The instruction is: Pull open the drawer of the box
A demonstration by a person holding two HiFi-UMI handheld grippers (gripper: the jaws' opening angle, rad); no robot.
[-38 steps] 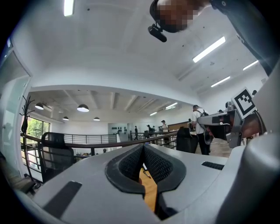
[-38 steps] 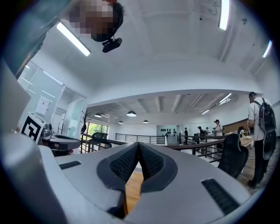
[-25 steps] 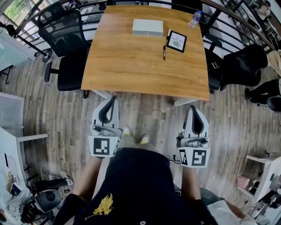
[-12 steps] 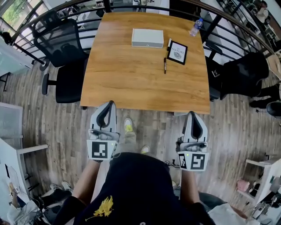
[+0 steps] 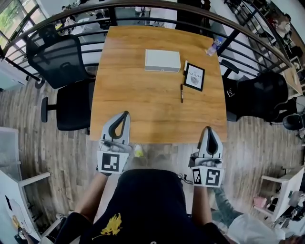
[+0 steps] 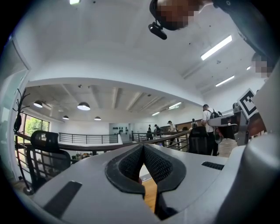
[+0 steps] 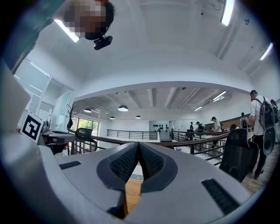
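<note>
A flat white box (image 5: 162,60) lies on the far half of the wooden table (image 5: 143,105), its drawer front facing me. My left gripper (image 5: 125,114) hovers over the table's near edge, shut with nothing between the jaws. My right gripper (image 5: 208,128) is level with it at the near right corner, also shut and empty. Both point toward the box, which lies well ahead of them. In the left gripper view the jaw tips (image 6: 143,146) meet, and in the right gripper view the jaw tips (image 7: 138,144) meet too; a sliver of the white box (image 7: 134,173) shows between the pads.
A framed card (image 5: 194,76) and a black pen (image 5: 181,93) lie right of the box. A water bottle (image 5: 213,46) stands at the far right corner. Black office chairs stand left (image 5: 66,71) and right (image 5: 259,95) of the table. A railing (image 5: 143,5) runs behind it.
The person has walked up to the table: both grippers moved forward from over the floor to the table's near edge. Both stayed shut.
</note>
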